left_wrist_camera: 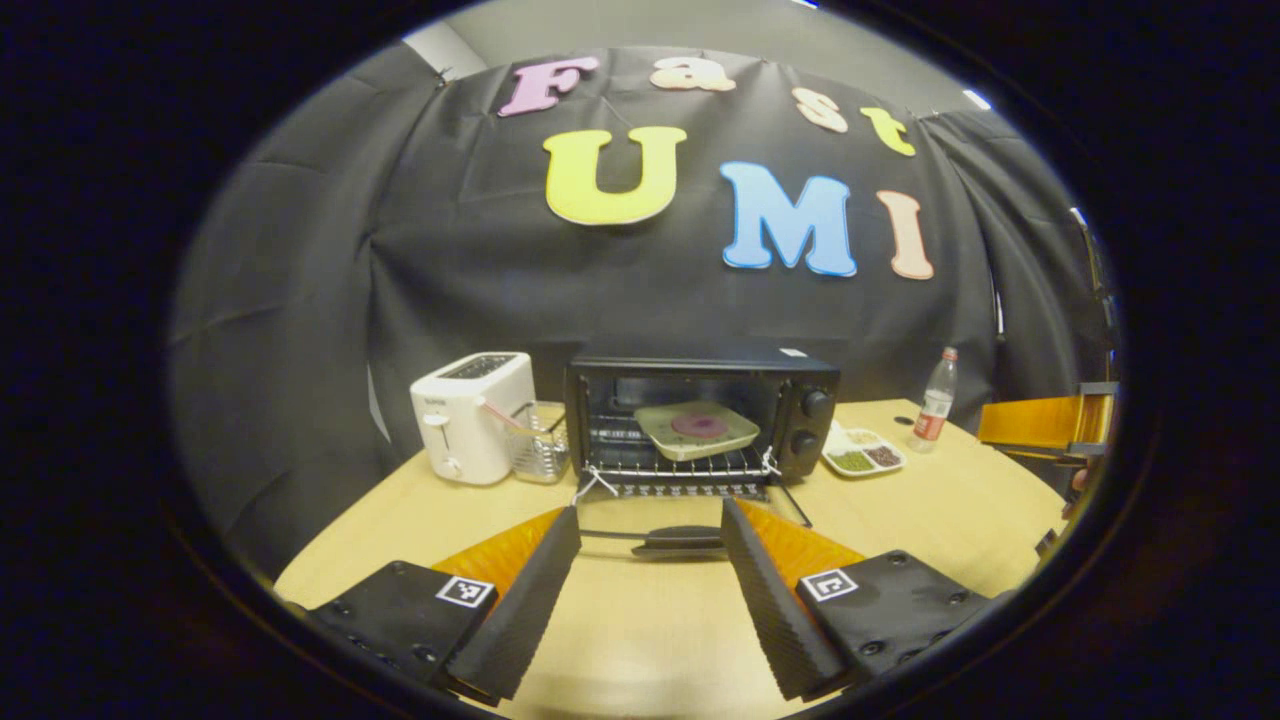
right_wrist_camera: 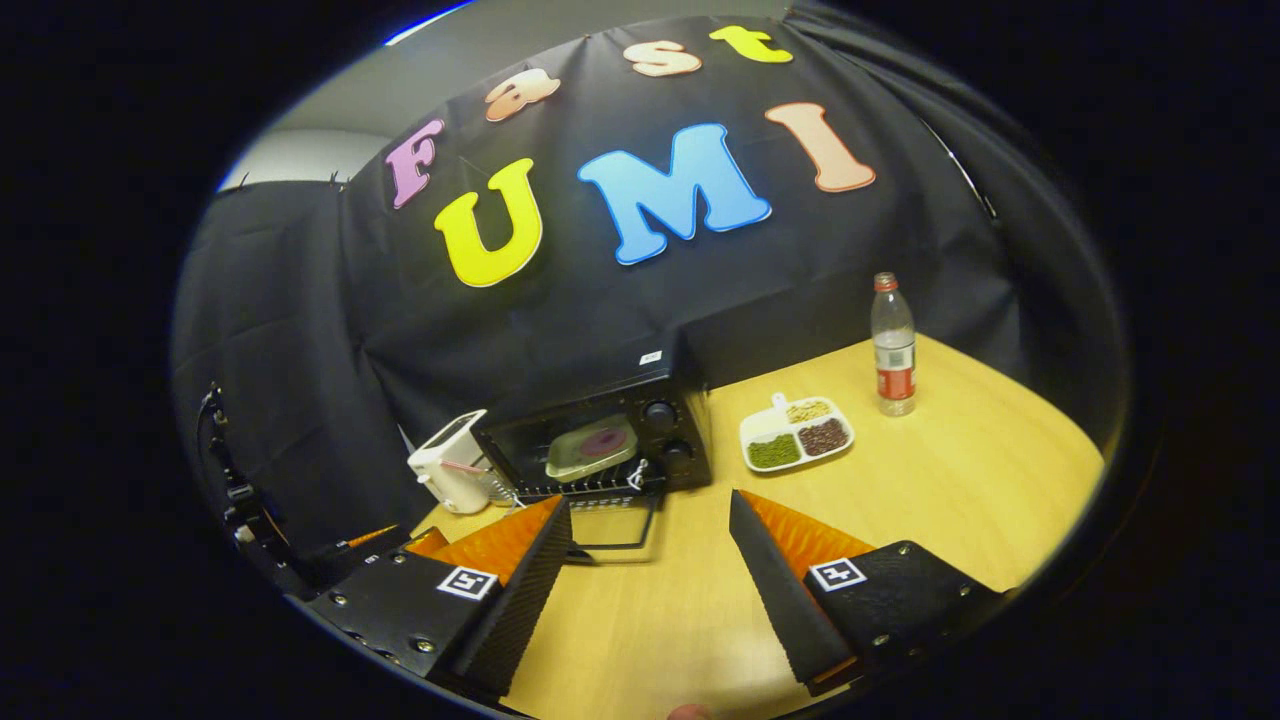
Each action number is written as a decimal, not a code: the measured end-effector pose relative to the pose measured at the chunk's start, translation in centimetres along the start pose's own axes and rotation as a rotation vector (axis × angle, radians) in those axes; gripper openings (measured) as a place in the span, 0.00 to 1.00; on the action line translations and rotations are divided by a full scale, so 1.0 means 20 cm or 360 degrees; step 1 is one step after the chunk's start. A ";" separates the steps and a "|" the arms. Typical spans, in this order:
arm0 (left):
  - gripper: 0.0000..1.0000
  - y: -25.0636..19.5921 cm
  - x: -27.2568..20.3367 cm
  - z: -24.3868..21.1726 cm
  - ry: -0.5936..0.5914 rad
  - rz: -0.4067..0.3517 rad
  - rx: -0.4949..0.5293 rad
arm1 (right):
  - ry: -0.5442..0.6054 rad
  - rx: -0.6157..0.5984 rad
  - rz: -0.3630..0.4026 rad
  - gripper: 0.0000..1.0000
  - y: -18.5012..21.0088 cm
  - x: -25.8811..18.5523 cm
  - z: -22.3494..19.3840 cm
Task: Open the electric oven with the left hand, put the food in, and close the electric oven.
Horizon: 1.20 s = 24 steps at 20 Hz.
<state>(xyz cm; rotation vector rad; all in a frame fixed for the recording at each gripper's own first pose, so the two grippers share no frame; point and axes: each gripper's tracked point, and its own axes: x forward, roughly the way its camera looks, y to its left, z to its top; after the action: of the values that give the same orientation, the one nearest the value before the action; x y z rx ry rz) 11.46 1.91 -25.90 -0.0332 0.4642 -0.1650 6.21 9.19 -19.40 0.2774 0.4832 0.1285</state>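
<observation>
Your left gripper (left_wrist_camera: 650,560) stands with its two black ribbed fingers spread wide and nothing between them, low over the pale wooden table (left_wrist_camera: 960,500), directly in front of the black electric oven (left_wrist_camera: 700,420). The oven's glass door (left_wrist_camera: 690,525) is dropped fully down toward you, its dark handle (left_wrist_camera: 680,542) lying just beyond your fingertips and apart from them. Inside the oven, on the wire rack (left_wrist_camera: 680,465), rests the pale green square plate (left_wrist_camera: 697,428) with a round purple piece of food (left_wrist_camera: 699,426) at its centre.

Your right gripper (right_wrist_camera: 650,545) is likewise spread apart and empty, in front of the oven (right_wrist_camera: 600,440) and off toward its knob side. In the left gripper view its orange finger (left_wrist_camera: 1040,422) appears far out on that same side.

To the oven's handle-hinge side stands a white two-slot toaster (left_wrist_camera: 470,415), with a clear wire-framed container (left_wrist_camera: 540,440) between toaster and oven. On the oven's knob side lies a white three-compartment dish (right_wrist_camera: 797,432) of green, dark and pale grains; farther out stands a clear plastic bottle with a red label (right_wrist_camera: 893,345).
</observation>
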 end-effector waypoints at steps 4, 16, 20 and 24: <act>0.96 -0.07 0.12 -0.14 0.0130 -0.0055 -0.0030 | -0.0063 -0.0242 -0.0201 0.98 -0.16 -0.10 0.03; 1.00 -0.09 0.50 -0.55 0.0562 -0.0079 0.0004 | -0.0167 -0.0595 -0.0429 0.97 -0.15 -0.20 0.11; 1.00 -0.13 0.58 -0.60 0.0634 -0.0114 0.0033 | -0.0157 -0.0573 -0.0452 0.95 -0.15 -0.17 0.12; 1.00 -0.13 0.61 -0.60 0.0637 -0.0092 0.0082 | -0.0165 -0.0610 -0.0474 0.96 -0.15 -0.14 0.13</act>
<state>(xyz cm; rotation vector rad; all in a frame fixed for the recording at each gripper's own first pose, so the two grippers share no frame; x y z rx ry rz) 16.47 -2.69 -41.92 0.0377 0.8587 -0.2421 5.09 5.28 -16.78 -0.1634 0.3831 -0.0841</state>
